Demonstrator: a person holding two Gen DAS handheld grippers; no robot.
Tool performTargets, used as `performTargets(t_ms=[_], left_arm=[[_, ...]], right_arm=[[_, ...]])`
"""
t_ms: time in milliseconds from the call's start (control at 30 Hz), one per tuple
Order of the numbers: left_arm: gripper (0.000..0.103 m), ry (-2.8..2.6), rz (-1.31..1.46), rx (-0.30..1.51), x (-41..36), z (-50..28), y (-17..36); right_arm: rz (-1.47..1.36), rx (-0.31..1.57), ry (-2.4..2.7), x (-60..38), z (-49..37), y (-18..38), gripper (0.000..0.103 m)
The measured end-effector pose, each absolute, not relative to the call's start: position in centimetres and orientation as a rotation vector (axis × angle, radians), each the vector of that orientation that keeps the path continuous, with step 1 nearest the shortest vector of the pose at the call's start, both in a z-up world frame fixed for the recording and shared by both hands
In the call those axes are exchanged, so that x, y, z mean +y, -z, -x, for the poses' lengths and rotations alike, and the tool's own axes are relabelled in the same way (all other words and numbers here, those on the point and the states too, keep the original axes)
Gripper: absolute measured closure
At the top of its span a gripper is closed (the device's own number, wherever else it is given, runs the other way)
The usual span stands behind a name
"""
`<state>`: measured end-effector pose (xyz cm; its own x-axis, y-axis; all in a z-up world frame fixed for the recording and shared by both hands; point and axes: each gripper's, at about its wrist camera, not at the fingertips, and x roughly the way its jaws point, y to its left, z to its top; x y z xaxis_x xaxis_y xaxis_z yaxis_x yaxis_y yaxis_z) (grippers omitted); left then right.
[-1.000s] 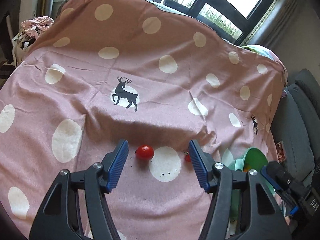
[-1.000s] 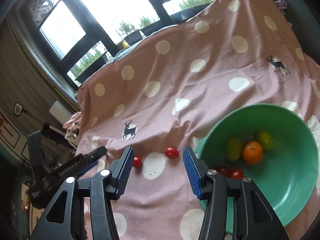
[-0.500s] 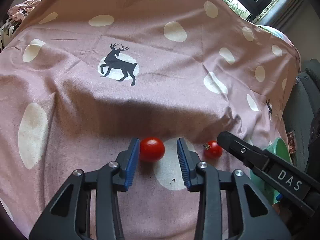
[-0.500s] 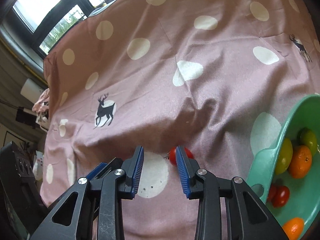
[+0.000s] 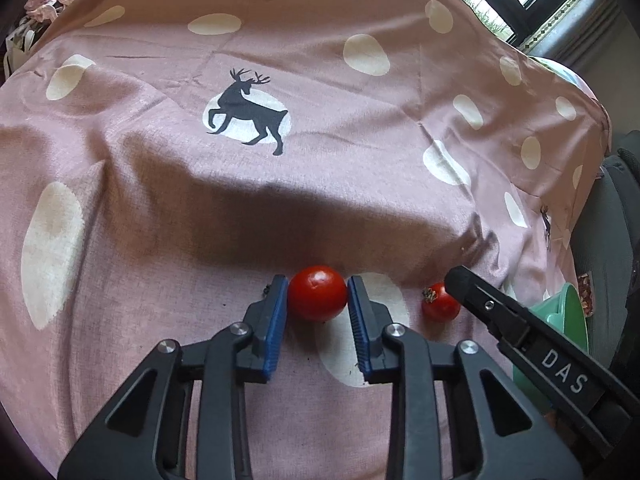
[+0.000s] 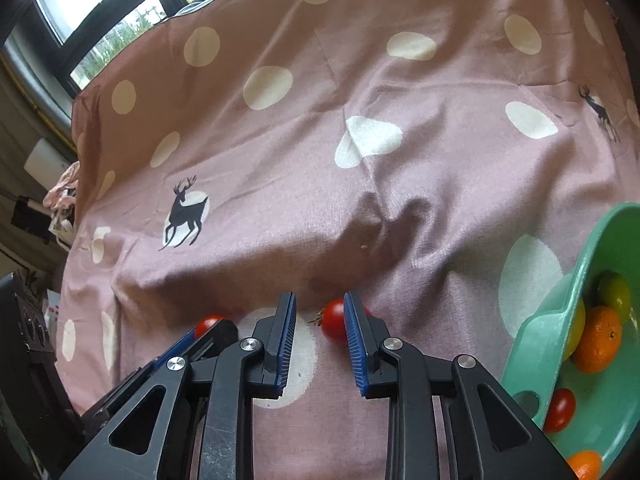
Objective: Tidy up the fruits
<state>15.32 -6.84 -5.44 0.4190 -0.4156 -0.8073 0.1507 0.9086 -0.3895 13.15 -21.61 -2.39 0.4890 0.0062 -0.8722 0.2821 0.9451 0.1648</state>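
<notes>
My left gripper (image 5: 318, 294) is shut on a red tomato (image 5: 317, 293) that rests on the pink dotted cloth (image 5: 280, 184). A smaller red tomato (image 5: 439, 302) with a stem lies just to its right, next to my right gripper's finger (image 5: 480, 300). In the right wrist view my right gripper (image 6: 320, 320) is open, with that small tomato (image 6: 334, 321) against its right pad, partly behind it and not clamped. The held tomato (image 6: 209, 323) peeks out behind my left gripper at lower left. A green bowl (image 6: 560, 312) stands at the right.
The bowl holds an orange (image 6: 598, 344), yellow-green fruits (image 6: 616, 294), a small red tomato (image 6: 560, 410) and another orange (image 6: 584, 464). The cloth is wrinkled with a fold (image 6: 384, 216) ahead. The bowl's rim (image 5: 568, 312) shows at the left view's right edge.
My left gripper closed onto the red tomato. My right gripper moved lower and closer to the small tomato, its jaws staying narrowly open beside it.
</notes>
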Motion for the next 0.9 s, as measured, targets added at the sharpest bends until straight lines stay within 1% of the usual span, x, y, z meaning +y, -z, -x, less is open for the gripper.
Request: performTargets(t_ms=[333,500,900], left_arm=[[0.074,0.325,0.283,1.016,-5.5,-14.1,3.2],[0.074,0.316,0.334,1.017,-4.3,-12.6,3.1],[0.074,0.296,0.281,0.937,-3.9,-9.6,0.5]], right_arm=[[-0.152,1.062,0.232,-20.4,-13.6,3.2,0.075],[-0.197,1.064,0.196,-20.6,-13.7,3.5,0.075],[-0.197,1.06,0.178,-20.0,-13.6,4.3,0.075]])
